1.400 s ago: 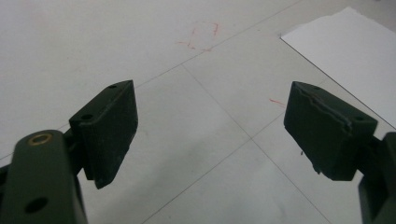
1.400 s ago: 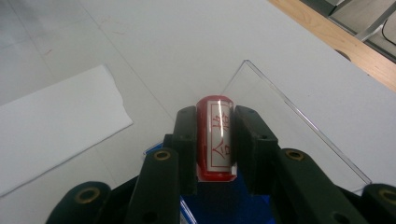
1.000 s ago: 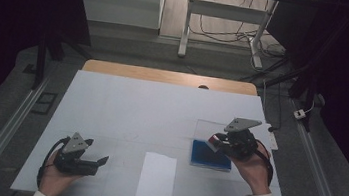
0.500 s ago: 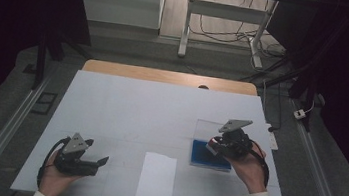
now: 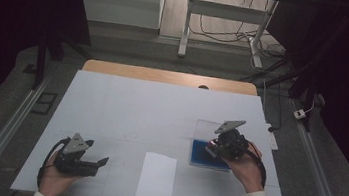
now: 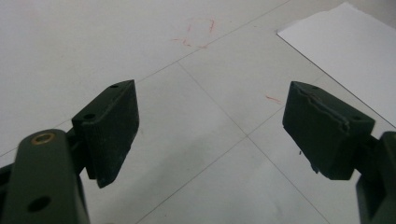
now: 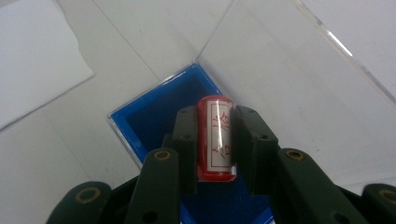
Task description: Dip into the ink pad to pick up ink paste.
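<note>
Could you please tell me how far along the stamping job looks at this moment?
Done: the right tool is shut on the red stamp, and the ink pad case lies open, its clear lid flat on the table. In hand: the stamp hangs over the blue pad; I cannot tell whether it touches. Left: inking, then probably pressing it on the white paper, which looks blank. The left tool rests open.

Red stamp [image 7: 215,138] (white label), blue pad [image 7: 159,116].
</note>
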Action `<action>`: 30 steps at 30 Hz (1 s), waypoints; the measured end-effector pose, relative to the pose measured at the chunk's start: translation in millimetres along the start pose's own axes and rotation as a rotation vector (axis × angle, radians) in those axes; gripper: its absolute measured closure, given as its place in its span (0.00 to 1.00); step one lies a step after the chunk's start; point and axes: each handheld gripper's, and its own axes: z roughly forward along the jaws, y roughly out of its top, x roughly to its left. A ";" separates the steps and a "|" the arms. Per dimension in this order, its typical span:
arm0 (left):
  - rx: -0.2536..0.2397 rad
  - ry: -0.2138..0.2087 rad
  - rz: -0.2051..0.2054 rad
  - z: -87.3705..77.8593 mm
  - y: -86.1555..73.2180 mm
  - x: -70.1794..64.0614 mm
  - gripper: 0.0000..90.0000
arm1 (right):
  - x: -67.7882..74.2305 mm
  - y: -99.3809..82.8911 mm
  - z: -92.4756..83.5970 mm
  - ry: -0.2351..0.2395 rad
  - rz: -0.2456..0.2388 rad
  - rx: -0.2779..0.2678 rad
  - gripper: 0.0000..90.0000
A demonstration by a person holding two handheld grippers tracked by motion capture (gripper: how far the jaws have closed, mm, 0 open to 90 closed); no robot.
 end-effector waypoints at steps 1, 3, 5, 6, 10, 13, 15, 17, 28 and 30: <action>0.001 0.000 -0.001 0.2 -0.1 0.0 0.21 | -0.3 -0.5 1.3 -0.001 0.001 0.005 0.78; 0.002 0.001 -0.002 0.6 -0.1 0.0 0.21 | -0.2 -0.9 2.4 0.000 0.004 0.013 0.78; 0.003 0.000 -0.002 0.7 -0.1 0.0 0.21 | -0.3 -1.5 4.8 0.000 -0.001 0.018 0.78; 0.004 0.000 -0.002 0.7 -0.2 0.0 0.21 | -0.3 -1.6 6.5 0.001 0.000 0.021 0.78; 0.007 -0.001 -0.002 0.9 -0.4 0.3 0.21 | 0.0 -2.1 8.8 0.001 0.001 0.032 0.78; 0.011 -0.001 -0.001 1.3 -0.5 0.2 0.21 | -1.7 -2.6 9.1 0.005 0.007 0.035 0.78; 0.010 -0.003 -0.001 1.2 -0.5 0.2 0.21 | -1.8 -2.5 9.1 0.006 0.011 0.038 0.78; 0.011 -0.003 -0.001 0.9 -0.4 0.3 0.21 | -1.8 -1.9 9.5 0.003 0.012 0.046 0.78; 0.018 0.002 0.000 1.4 -0.9 0.7 0.22 | -2.4 0.1 11.4 0.003 0.018 0.074 0.78; 0.021 0.002 -0.001 1.8 -1.1 0.6 0.22 | -2.3 0.2 11.6 0.000 0.013 0.078 0.78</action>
